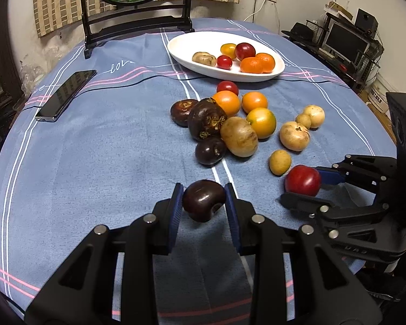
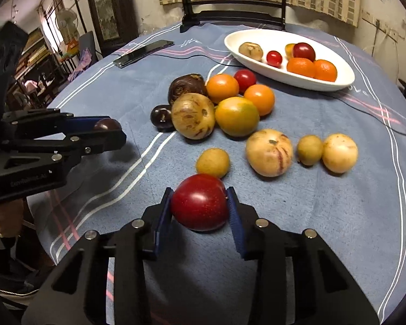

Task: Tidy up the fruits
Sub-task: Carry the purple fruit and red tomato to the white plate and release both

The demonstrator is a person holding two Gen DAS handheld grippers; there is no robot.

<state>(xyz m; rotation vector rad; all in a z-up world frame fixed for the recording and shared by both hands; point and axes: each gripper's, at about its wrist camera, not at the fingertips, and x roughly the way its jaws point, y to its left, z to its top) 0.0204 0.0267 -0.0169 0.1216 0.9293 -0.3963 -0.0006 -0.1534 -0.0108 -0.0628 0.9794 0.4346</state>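
My left gripper [image 1: 204, 203] is shut on a dark purple fruit [image 1: 204, 200], held a little above the blue tablecloth; from the right wrist view the same gripper [image 2: 113, 132] shows at the left with the fruit [image 2: 107, 124] between its pads. My right gripper [image 2: 200, 203] is shut on a red fruit [image 2: 200, 201] that rests on the cloth, both blue pads against its sides; it also shows at the right as gripper [image 1: 303, 187]. A white oval plate [image 1: 181, 51] at the back holds several fruits. Loose orange, yellow, red and dark fruits [image 1: 239, 136] lie between plate and grippers.
A black phone [image 1: 66, 96] lies at the left on the cloth, with a thin black cable running across behind the fruit. A black wooden stand [image 1: 135, 24] with a round screen stands at the table's far edge. A hand [image 2: 5, 216] holds the left gripper.
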